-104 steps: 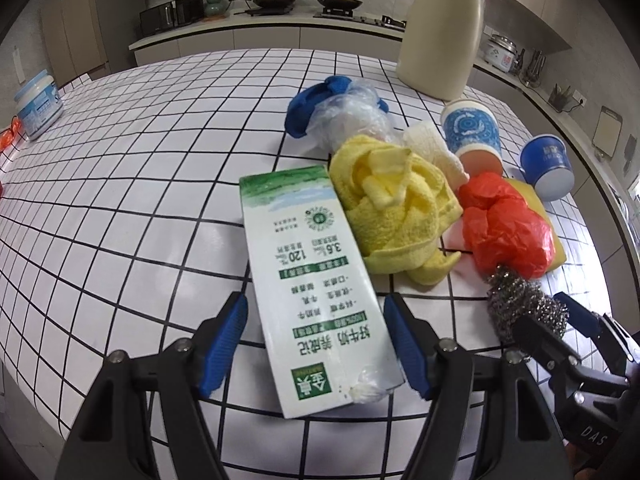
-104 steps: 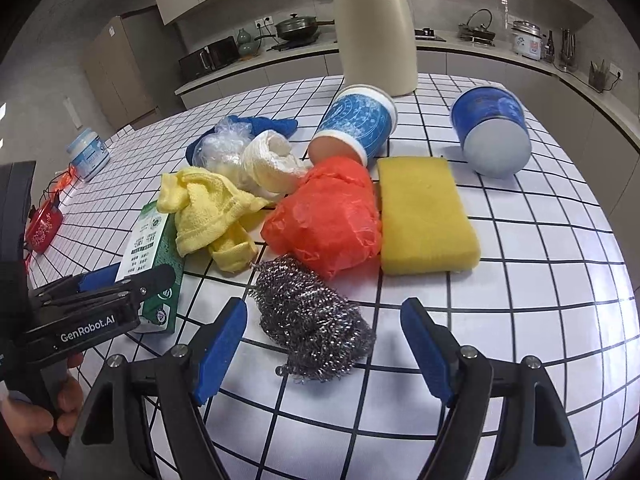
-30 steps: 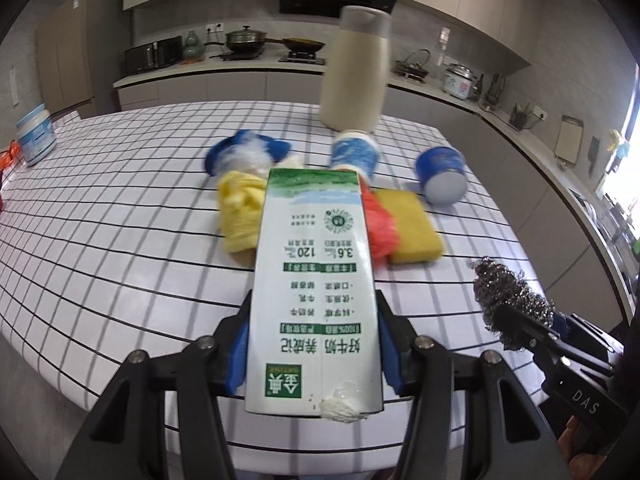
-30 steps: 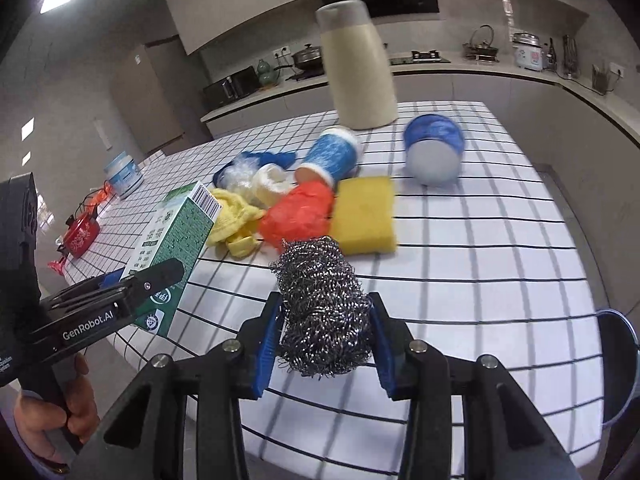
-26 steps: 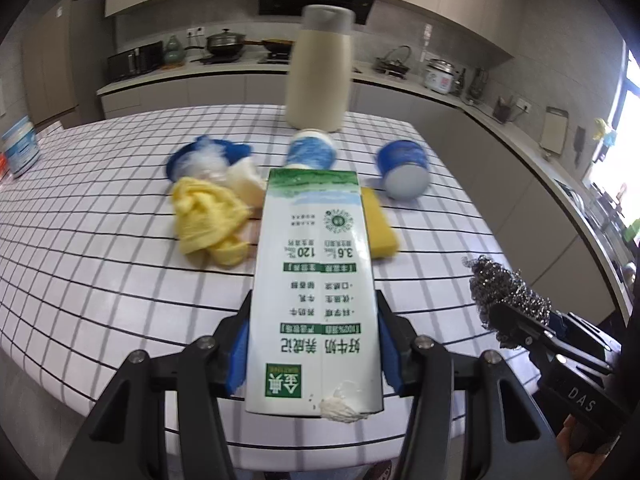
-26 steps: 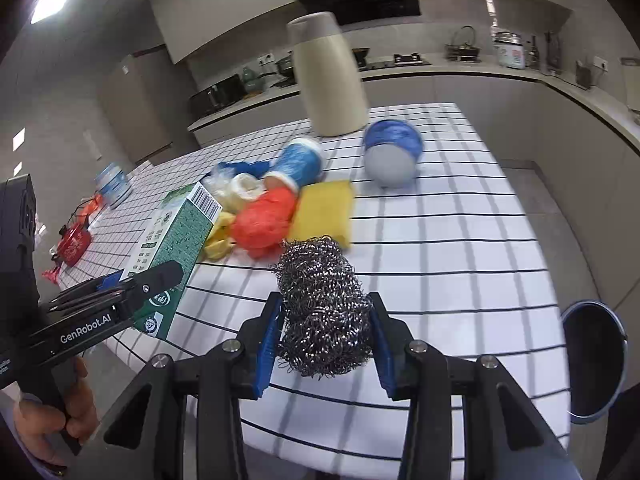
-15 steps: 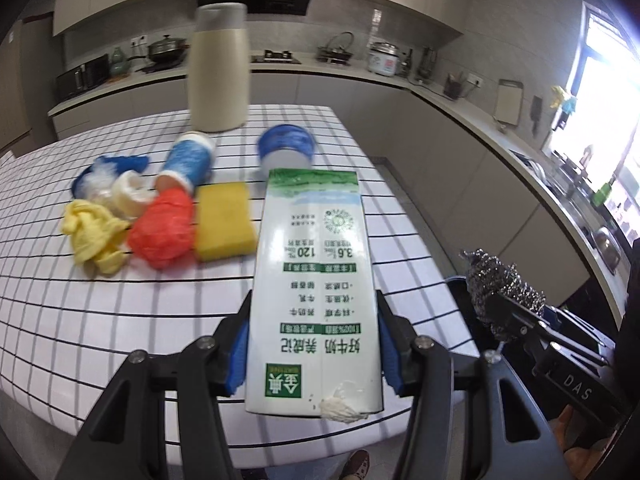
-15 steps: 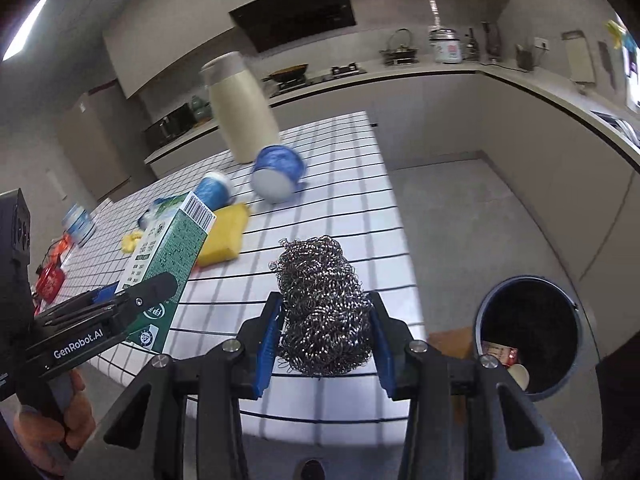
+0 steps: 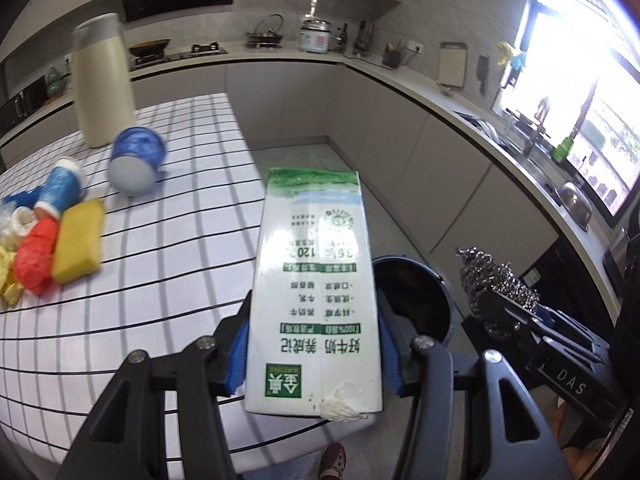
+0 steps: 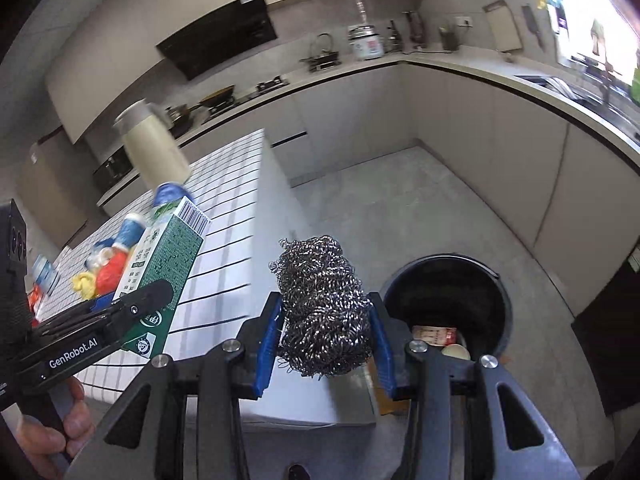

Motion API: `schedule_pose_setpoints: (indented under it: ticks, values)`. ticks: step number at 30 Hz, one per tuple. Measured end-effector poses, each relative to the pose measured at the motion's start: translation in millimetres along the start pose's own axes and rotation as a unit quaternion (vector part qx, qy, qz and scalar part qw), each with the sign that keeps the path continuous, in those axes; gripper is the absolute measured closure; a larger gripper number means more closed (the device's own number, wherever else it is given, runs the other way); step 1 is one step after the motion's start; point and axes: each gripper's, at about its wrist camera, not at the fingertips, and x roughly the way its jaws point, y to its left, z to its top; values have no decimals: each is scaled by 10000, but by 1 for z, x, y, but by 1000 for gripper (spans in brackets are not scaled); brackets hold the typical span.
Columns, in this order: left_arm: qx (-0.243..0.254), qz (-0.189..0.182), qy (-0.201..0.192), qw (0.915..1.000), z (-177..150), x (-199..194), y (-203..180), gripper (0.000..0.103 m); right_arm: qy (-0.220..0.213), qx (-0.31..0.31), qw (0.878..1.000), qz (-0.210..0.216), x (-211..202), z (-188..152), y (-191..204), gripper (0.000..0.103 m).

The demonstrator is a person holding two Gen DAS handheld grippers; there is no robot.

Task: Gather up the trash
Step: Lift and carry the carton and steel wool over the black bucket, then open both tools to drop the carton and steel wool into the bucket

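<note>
My left gripper (image 9: 314, 354) is shut on a green-and-white milk carton (image 9: 316, 284) and holds it in the air past the table's right edge. The carton also shows in the right wrist view (image 10: 168, 264). My right gripper (image 10: 326, 340) is shut on a steel wool scrubber (image 10: 322, 308), also seen in the left wrist view (image 9: 492, 288). A round dark bin (image 10: 448, 304) stands on the floor below and to the right of the scrubber, with some trash in it. In the left wrist view the bin (image 9: 416, 300) is partly hidden behind the carton.
The white grid table (image 9: 168, 248) holds a yellow sponge (image 9: 78, 246), a red bag (image 9: 36, 256), a yellow cloth (image 9: 8, 276), two blue cups (image 9: 136, 160) and a tall cream jug (image 9: 102, 88). Grey cabinets (image 10: 500, 152) line the room.
Both grippers have swung right, away from the table, each keeping its object. The bin now lies closer under the scrubber, and the table's trash has slid to the left of view.
</note>
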Motion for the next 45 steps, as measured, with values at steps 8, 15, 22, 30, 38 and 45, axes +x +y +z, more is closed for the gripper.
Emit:
schedule_pose_setpoints:
  ticks: [8,15,22,30,38,45]
  values:
    - [259,-295,248,9989,4,34,-54,48,43,347,9990,-290,-5,3,-65,59]
    - [403,-380,477,9973,-2,62,-83,48,78,531,9975,-458,-2,6,-103,59]
    - [374,-296,756,9960,-10,96,-97,48,271,591,9965,-516,19,5,-132,59]
    - [293,-178,1064,9937,-19,140,-113,48,541,585,9956,-501,63,9,-160,59]
    - [104,-121,1389,9902,-28,185,-123,48,822,473,9945,-453,112,16,-190,59]
    - [11,-5,1530,9882,-31,204,-122,31,897,469,9940,-421,144,21,-209,42]
